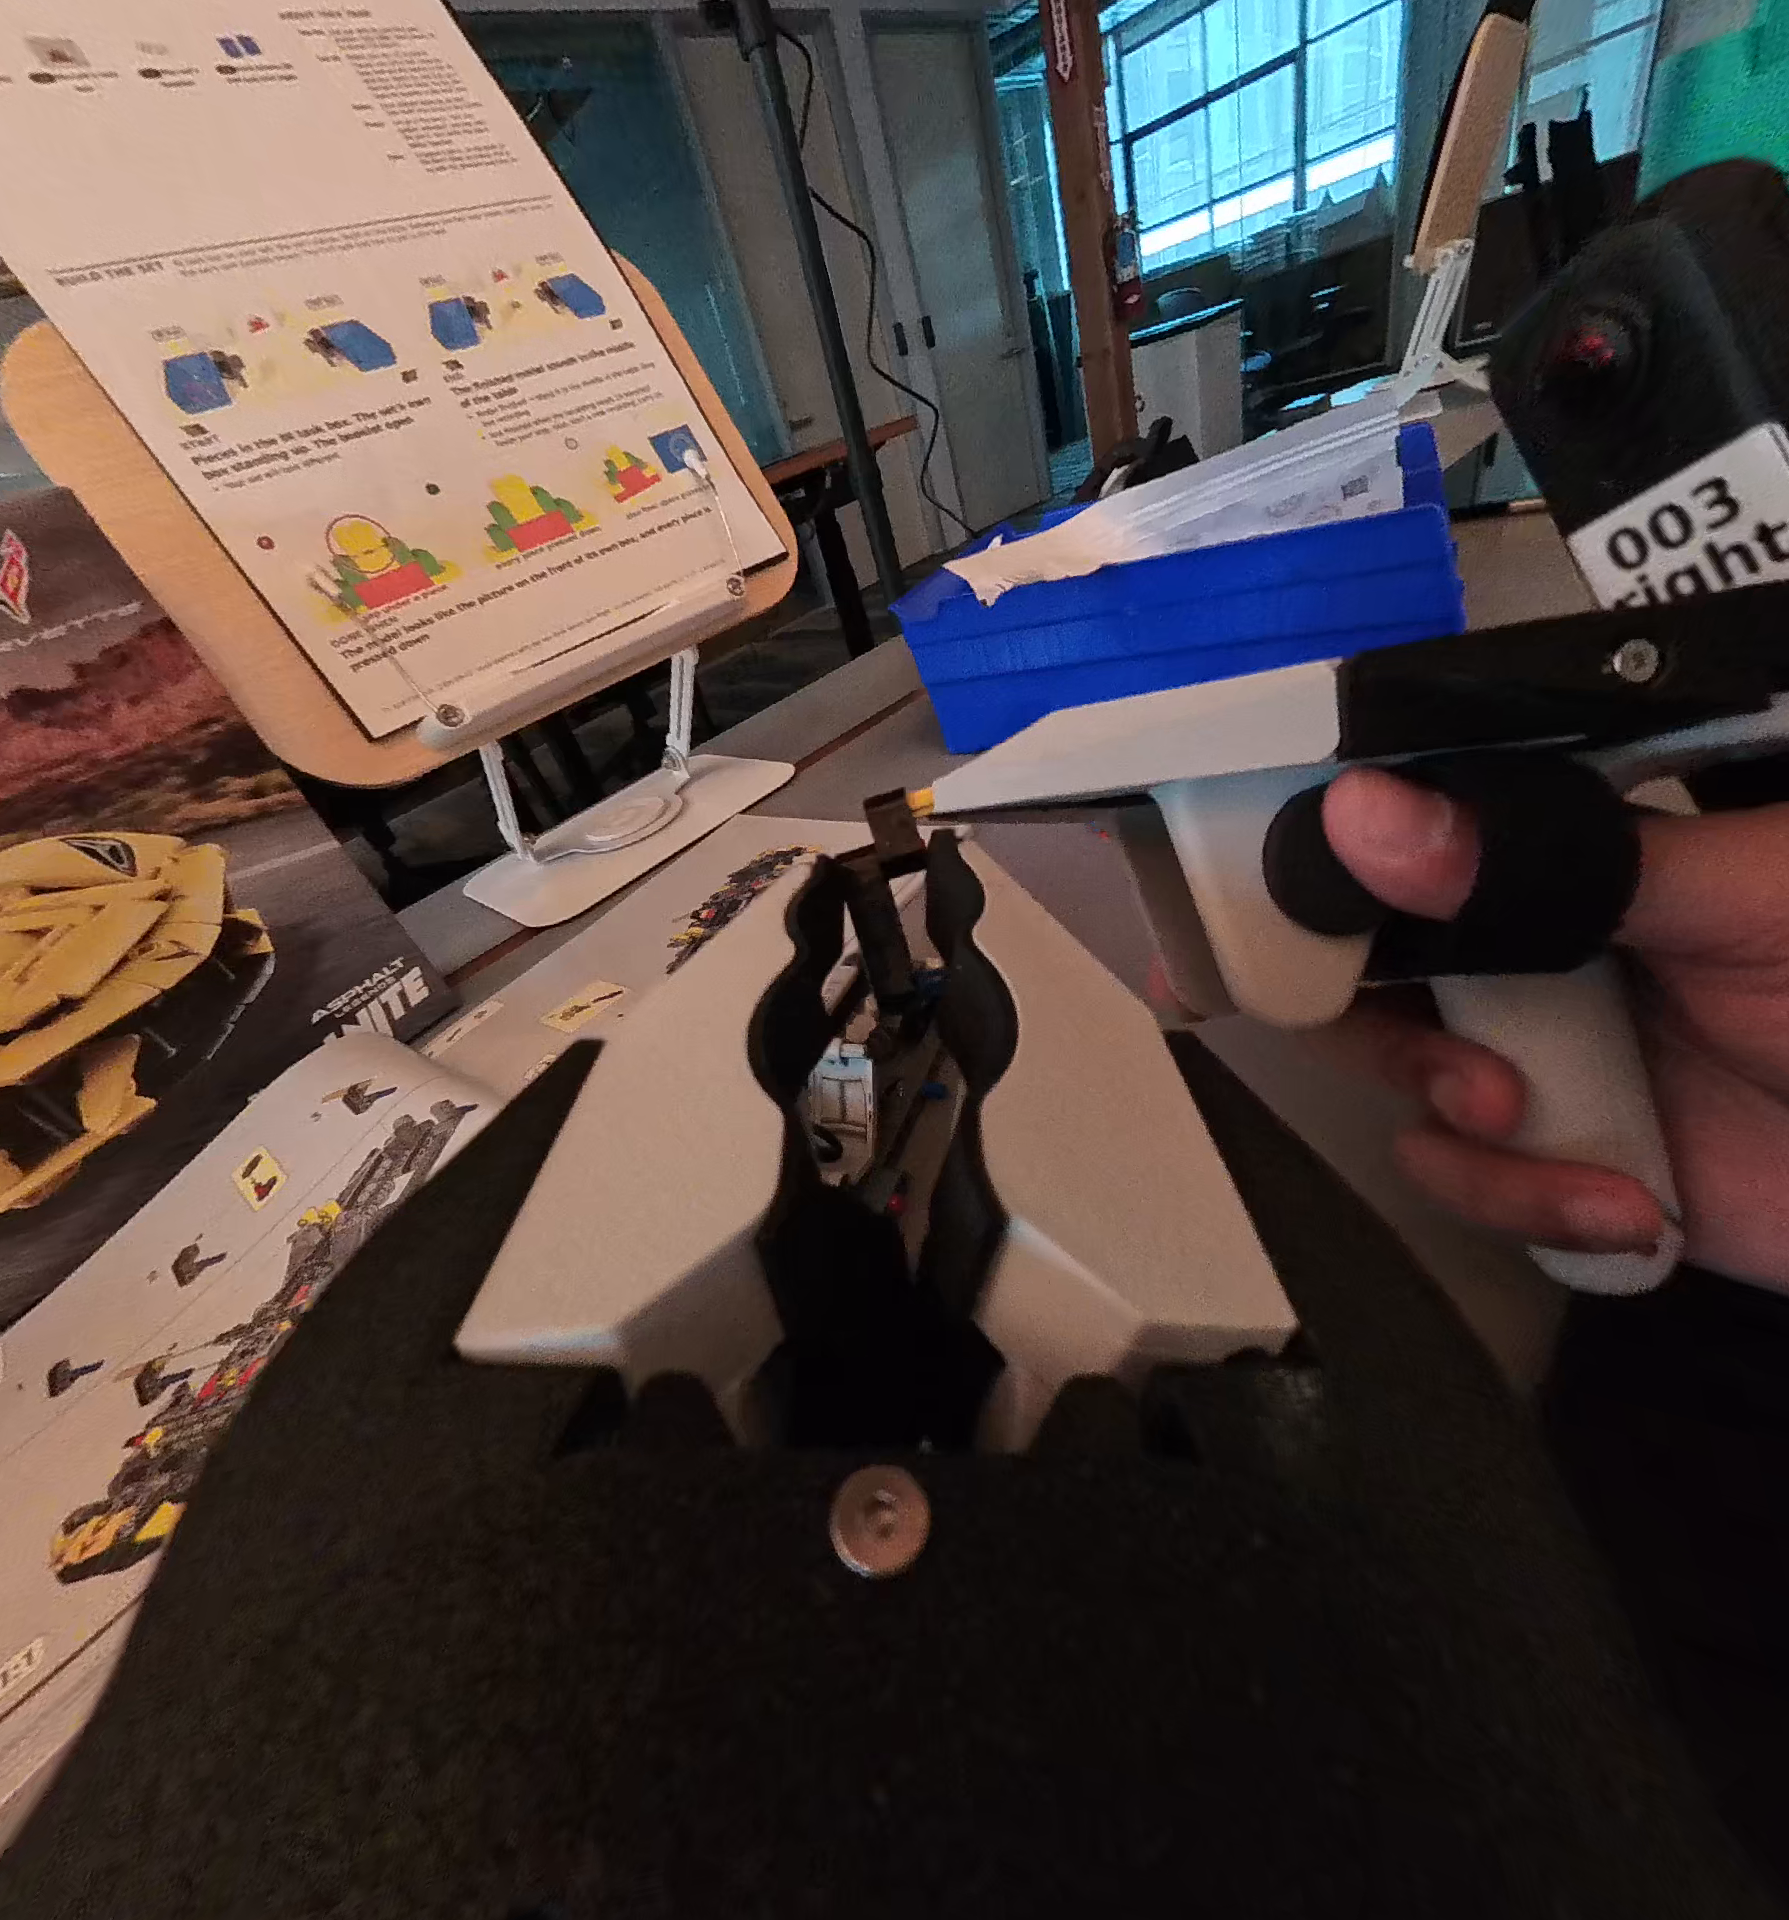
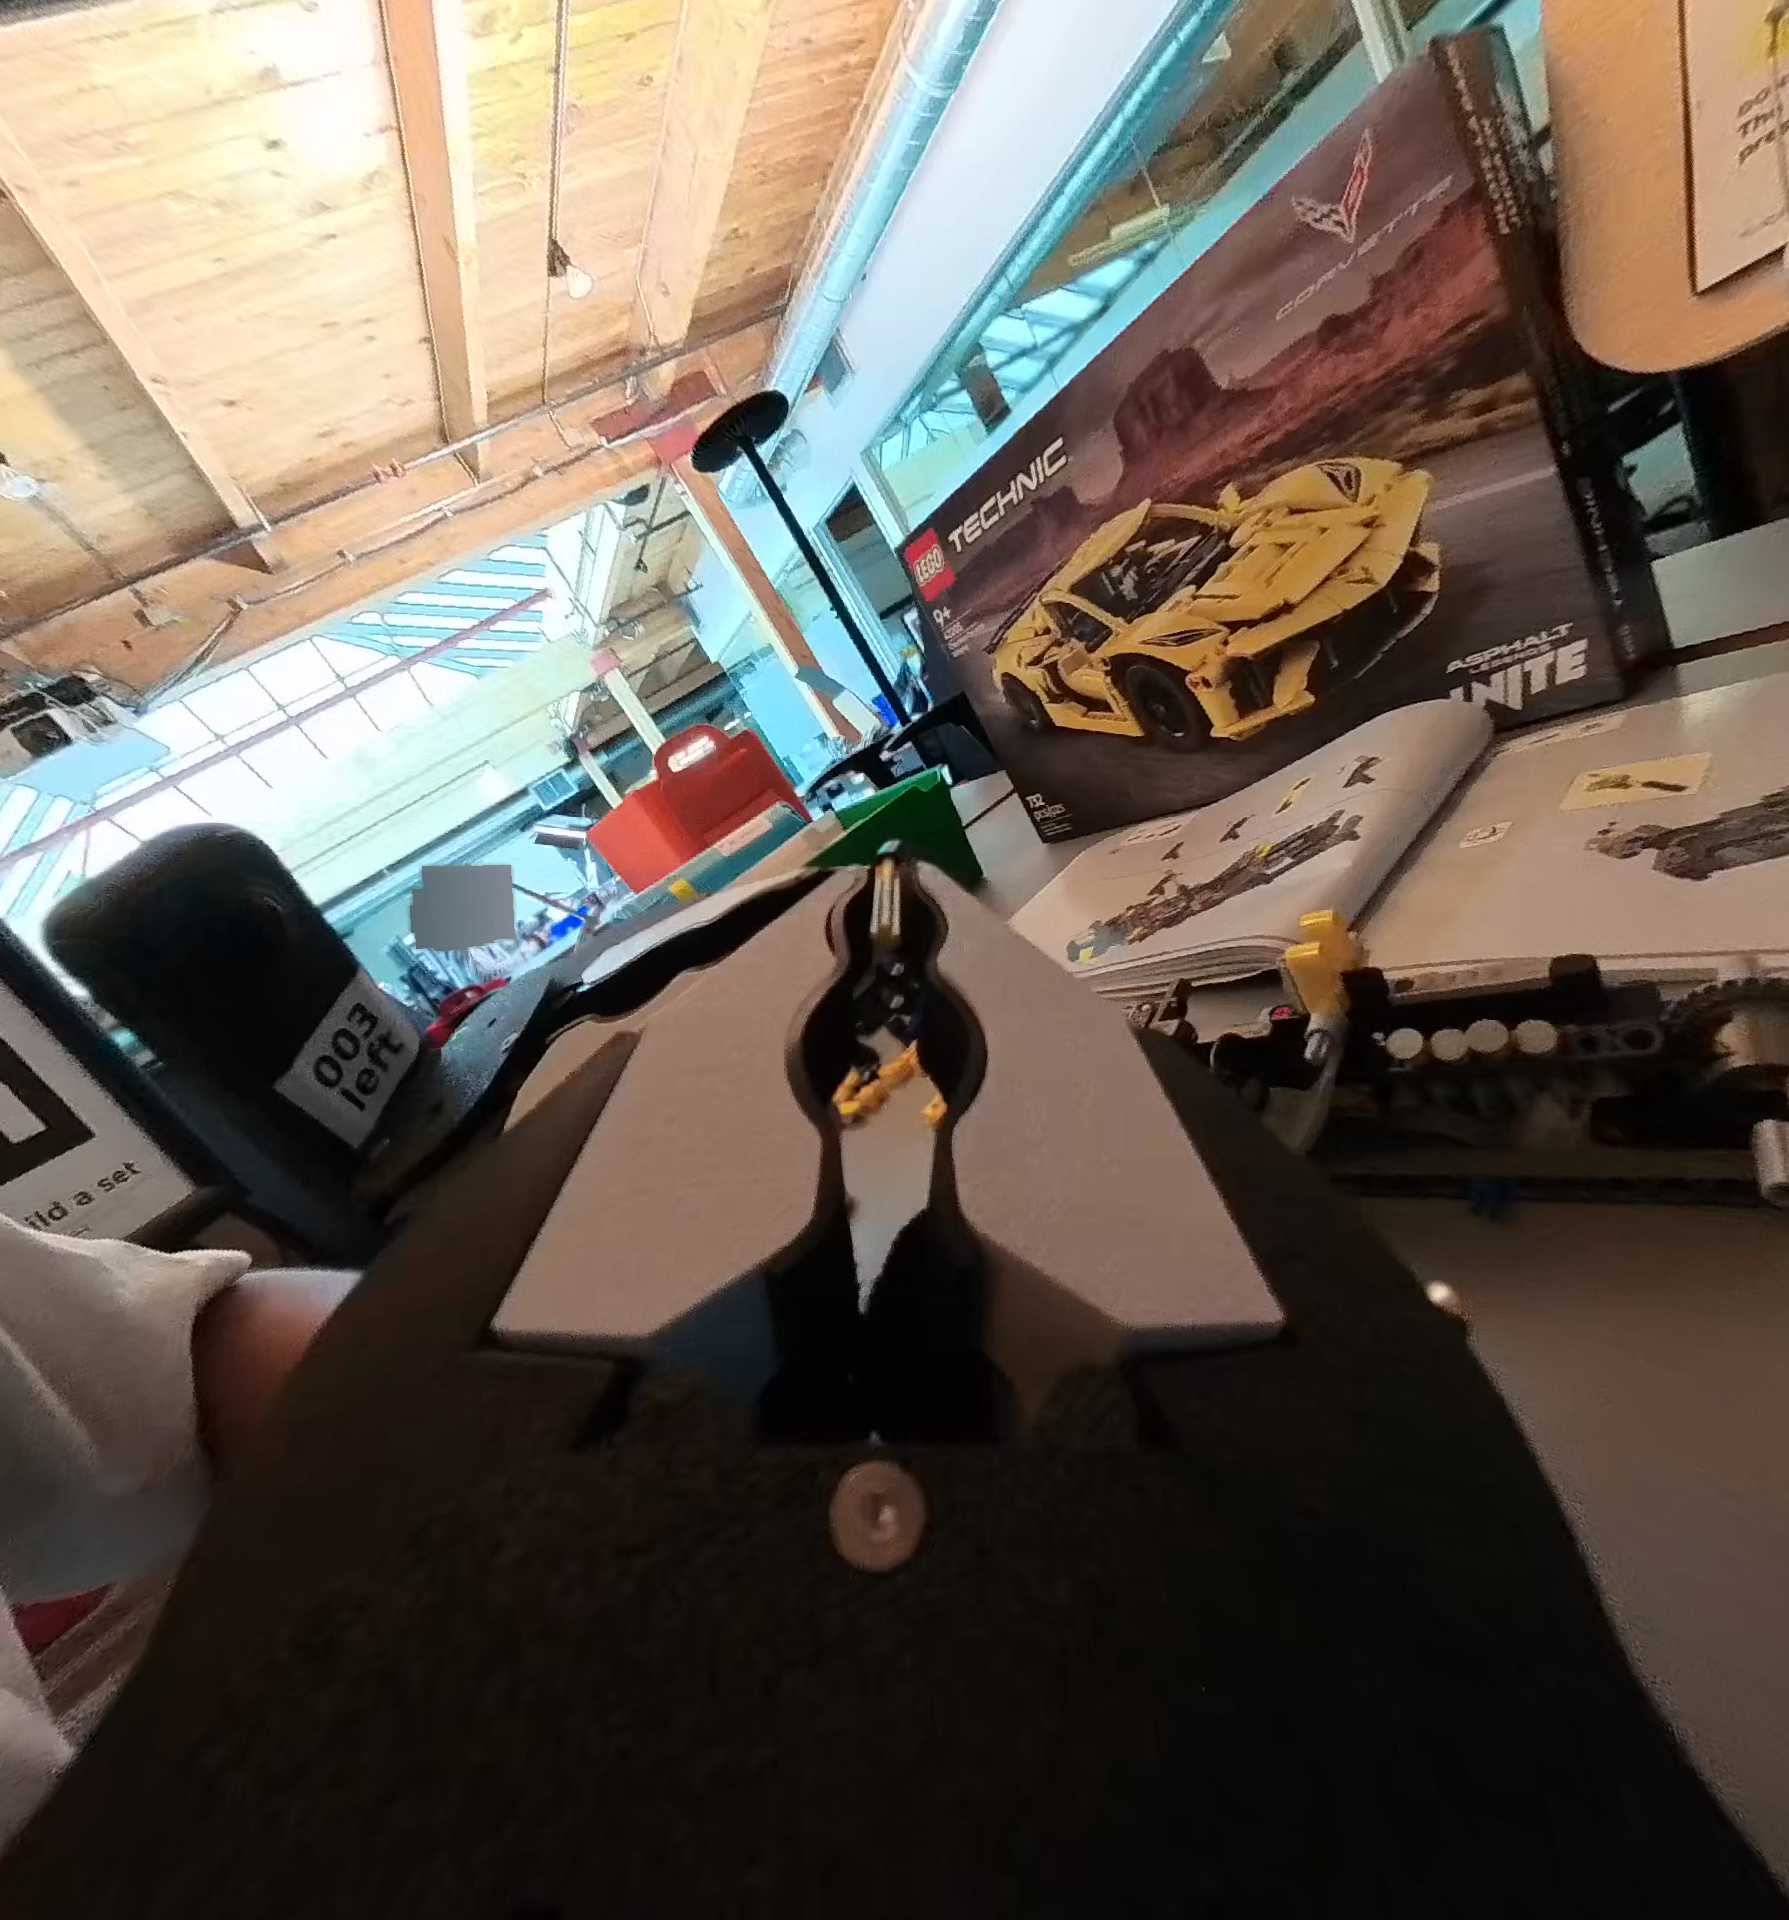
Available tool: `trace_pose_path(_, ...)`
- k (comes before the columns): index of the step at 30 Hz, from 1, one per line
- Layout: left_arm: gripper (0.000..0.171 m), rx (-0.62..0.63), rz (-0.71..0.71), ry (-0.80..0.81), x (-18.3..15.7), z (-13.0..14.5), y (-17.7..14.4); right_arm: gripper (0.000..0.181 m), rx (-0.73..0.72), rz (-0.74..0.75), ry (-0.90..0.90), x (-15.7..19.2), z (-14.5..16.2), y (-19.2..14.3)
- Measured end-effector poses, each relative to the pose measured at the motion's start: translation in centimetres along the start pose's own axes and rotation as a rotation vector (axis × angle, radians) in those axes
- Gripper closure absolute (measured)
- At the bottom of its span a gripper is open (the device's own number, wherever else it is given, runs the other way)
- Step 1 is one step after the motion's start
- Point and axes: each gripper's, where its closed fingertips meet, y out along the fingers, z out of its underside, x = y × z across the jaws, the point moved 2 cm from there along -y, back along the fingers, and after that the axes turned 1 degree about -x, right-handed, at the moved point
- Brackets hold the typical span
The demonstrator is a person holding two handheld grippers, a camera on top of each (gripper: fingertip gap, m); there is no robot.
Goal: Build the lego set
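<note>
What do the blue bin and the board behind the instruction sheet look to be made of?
The blue bin looks like moulded plastic: saturated even colour, a slight sheen, ribbed stepped walls. The board behind the instruction sheet seems to be light wood or plywood, matte tan with rounded corners and a darker cut edge; its grain is too blurred to confirm.

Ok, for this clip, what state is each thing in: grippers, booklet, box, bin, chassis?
Left gripper: shut on a black rod piece.
Right gripper: shut on a small yellow piece.
Instruction booklet: lying open.
Lego box: standing upright.
Blue bin: holding white bags.
Chassis: partly built, on the table.
</note>
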Motion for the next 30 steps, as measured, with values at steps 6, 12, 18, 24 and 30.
trace_pose_path(6, 0.159, 0.005, -0.022, 0.040, 0.1, -0.1, 0.0, 0.178, 0.014, 0.067, -0.117, 0.0, 0.1, 0.1)
trace_pose_path(12, 0.159, 0.008, -0.028, 0.142, -0.1, -0.1, -0.1, 0.178, 0.019, 0.059, -0.111, 0.0, 0.1, 0.1)
trace_pose_path(18, 0.159, 0.006, 0.080, -0.019, 0.4, 0.4, 0.0, 0.175, 0.073, 0.010, -0.071, -0.5, 0.4, 0.5)
trace_pose_path(24, 0.158, -0.075, 0.402, -0.335, -0.1, -0.6, -1.2, 0.139, 0.155, -0.296, -0.088, 1.3, -0.8, -0.7)
trace_pose_path(30, 0.158, -0.093, 0.587, -0.352, -1.7, -1.1, -2.5, 0.142, 0.301, -0.550, -0.130, 3.4, -0.2, -2.1)
